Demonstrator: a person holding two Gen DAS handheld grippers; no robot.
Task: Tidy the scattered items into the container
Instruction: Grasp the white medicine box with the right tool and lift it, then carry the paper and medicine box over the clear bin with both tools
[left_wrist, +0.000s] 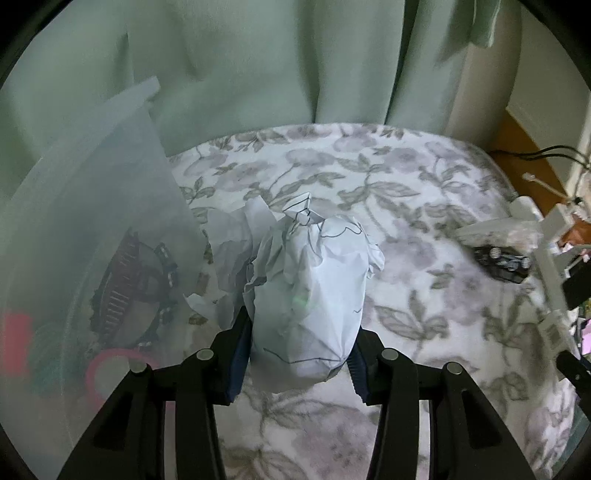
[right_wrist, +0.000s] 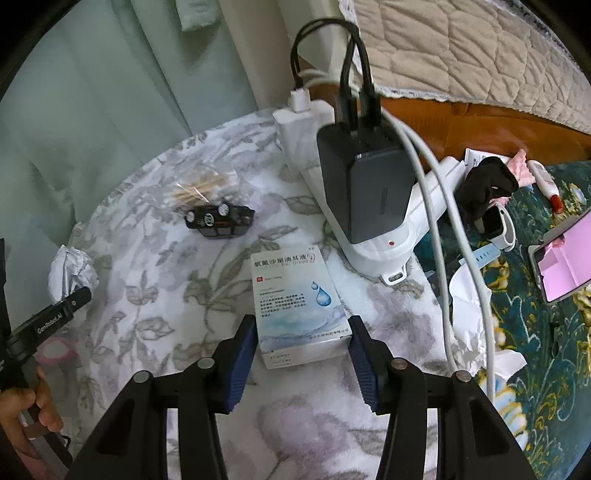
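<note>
Crumpled paper ball (left_wrist: 310, 295) sits clenched in my left tongs (left_wrist: 297, 350) beside the container (left_wrist: 110, 206); my right tongs (right_wrist: 301, 354) clamp the medicine box (right_wrist: 299, 306) on the tabletop (right_wrist: 147, 295).

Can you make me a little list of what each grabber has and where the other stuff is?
left hand-held gripper: shut on crumpled paper ball
right hand-held gripper: shut on medicine box
container: clear plastic tub left of the paper ball, some items already inside
still scattered: black toy car, bag of cotton swabs
surface: floral cloth
beside box: white power strip with dark charger
</note>
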